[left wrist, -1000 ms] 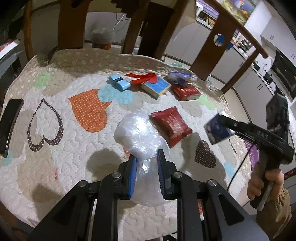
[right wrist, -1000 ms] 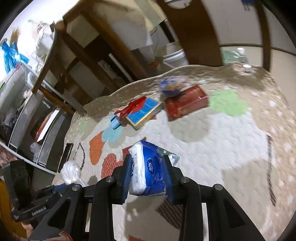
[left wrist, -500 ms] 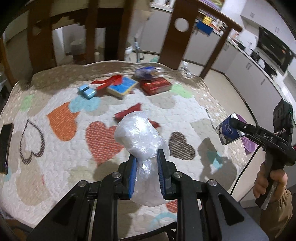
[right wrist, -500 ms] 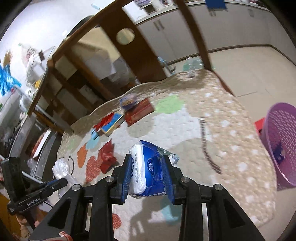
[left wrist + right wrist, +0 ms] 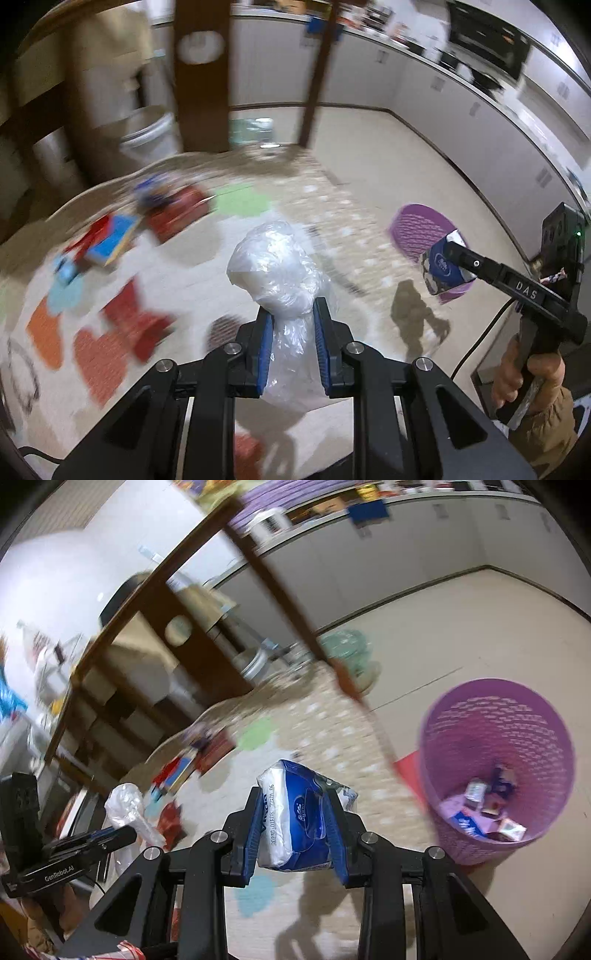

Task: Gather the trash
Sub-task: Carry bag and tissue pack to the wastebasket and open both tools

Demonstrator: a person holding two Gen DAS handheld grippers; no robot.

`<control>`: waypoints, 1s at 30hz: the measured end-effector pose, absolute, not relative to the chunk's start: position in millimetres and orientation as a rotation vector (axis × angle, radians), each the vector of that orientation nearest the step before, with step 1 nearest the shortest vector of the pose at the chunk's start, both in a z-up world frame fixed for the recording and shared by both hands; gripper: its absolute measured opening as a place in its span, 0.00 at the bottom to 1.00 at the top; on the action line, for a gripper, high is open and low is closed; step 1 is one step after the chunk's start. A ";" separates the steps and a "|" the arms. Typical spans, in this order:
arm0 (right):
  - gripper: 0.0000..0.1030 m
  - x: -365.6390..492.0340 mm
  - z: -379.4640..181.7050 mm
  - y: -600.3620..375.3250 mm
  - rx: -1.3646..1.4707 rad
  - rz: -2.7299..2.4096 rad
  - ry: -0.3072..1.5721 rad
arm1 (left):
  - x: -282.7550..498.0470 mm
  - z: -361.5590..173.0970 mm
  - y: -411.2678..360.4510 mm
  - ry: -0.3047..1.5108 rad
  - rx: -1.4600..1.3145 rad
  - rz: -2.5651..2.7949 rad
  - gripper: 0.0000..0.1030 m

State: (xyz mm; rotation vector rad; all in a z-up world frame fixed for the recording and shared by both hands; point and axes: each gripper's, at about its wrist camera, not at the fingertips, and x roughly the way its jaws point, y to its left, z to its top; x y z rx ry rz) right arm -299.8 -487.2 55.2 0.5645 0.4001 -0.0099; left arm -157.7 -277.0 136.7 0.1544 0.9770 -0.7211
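My left gripper (image 5: 291, 317) is shut on a crumpled clear plastic bag (image 5: 277, 269), held above the quilted table. My right gripper (image 5: 293, 801) is shut on a blue and white tissue pack (image 5: 295, 819); it also shows in the left wrist view (image 5: 441, 266), right of the table. A purple mesh trash basket (image 5: 495, 716) stands on the floor to the right with several bits of trash inside; in the left wrist view the basket (image 5: 417, 225) sits just behind the tissue pack. The left gripper and bag (image 5: 125, 808) show at lower left in the right wrist view.
The quilted table (image 5: 288, 206) holds red packets (image 5: 140, 325), a red box (image 5: 177, 218), a blue-topped box (image 5: 110, 247) and small blue items (image 5: 68, 271), all blurred. Wooden chair backs (image 5: 201, 74) stand behind the table. A white bucket (image 5: 147, 136) stands on the floor.
Both grippers have swung right, away from the table's middle towards the purple basket, each keeping its hold. The basket now fills the right of the right wrist view.
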 end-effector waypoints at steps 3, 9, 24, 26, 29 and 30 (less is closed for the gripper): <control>0.34 -317.4 49.0 -524.1 0.608 -0.074 0.378 | -158.2 134.7 -327.0 0.985 0.187 -0.792 0.19; 0.34 -338.3 38.5 -587.3 0.674 -0.166 0.355 | -160.3 127.9 -421.2 0.992 0.246 -0.910 0.19; 0.53 -336.0 15.0 -651.9 0.760 -0.263 0.345 | -153.8 110.2 -516.6 1.048 0.242 -1.015 0.56; 0.56 -339.4 13.7 -653.9 0.769 -0.267 0.332 | -156.9 111.6 -507.4 1.033 0.246 -1.002 0.61; 0.57 -341.9 13.7 -652.1 0.764 -0.273 0.332 | -159.8 110.6 -492.5 1.045 0.235 -0.992 0.61; 0.57 -343.0 13.7 -650.6 0.765 -0.274 0.332 | -159.5 109.9 -487.6 1.052 0.230 -0.984 0.61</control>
